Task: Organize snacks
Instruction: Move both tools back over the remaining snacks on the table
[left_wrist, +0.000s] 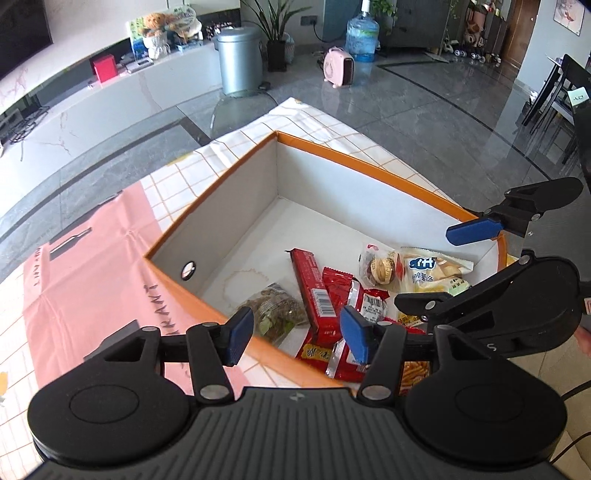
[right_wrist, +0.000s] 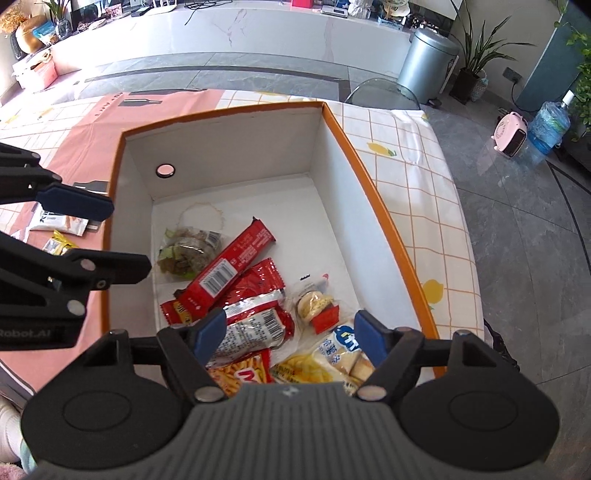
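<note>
An orange-rimmed white box (left_wrist: 229, 218) (right_wrist: 365, 206) sits on the tablecloth and holds several snacks: a long red bar (left_wrist: 310, 291) (right_wrist: 229, 266), red packets (right_wrist: 258, 306), a greenish clear pack (left_wrist: 275, 310) (right_wrist: 188, 251), a small biscuit pack (left_wrist: 380, 267) (right_wrist: 314, 302), a white-and-yellow cracker bag (left_wrist: 432, 273) (right_wrist: 332, 362) and a fries bag (right_wrist: 240, 373). My left gripper (left_wrist: 299, 334) is open and empty above the box's near edge. My right gripper (right_wrist: 291, 338) is open and empty above the snacks. Each gripper shows in the other's view, the right (left_wrist: 480, 258) and the left (right_wrist: 92, 236).
Two small snack packs (right_wrist: 59, 221) lie on the pink cloth (left_wrist: 85, 266) left of the box. The checked tablecloth (right_wrist: 417, 155) runs to the table edge on the right. Beyond are a grey bin (left_wrist: 240, 59), a pink heater (left_wrist: 340, 66) and a water bottle (left_wrist: 362, 33).
</note>
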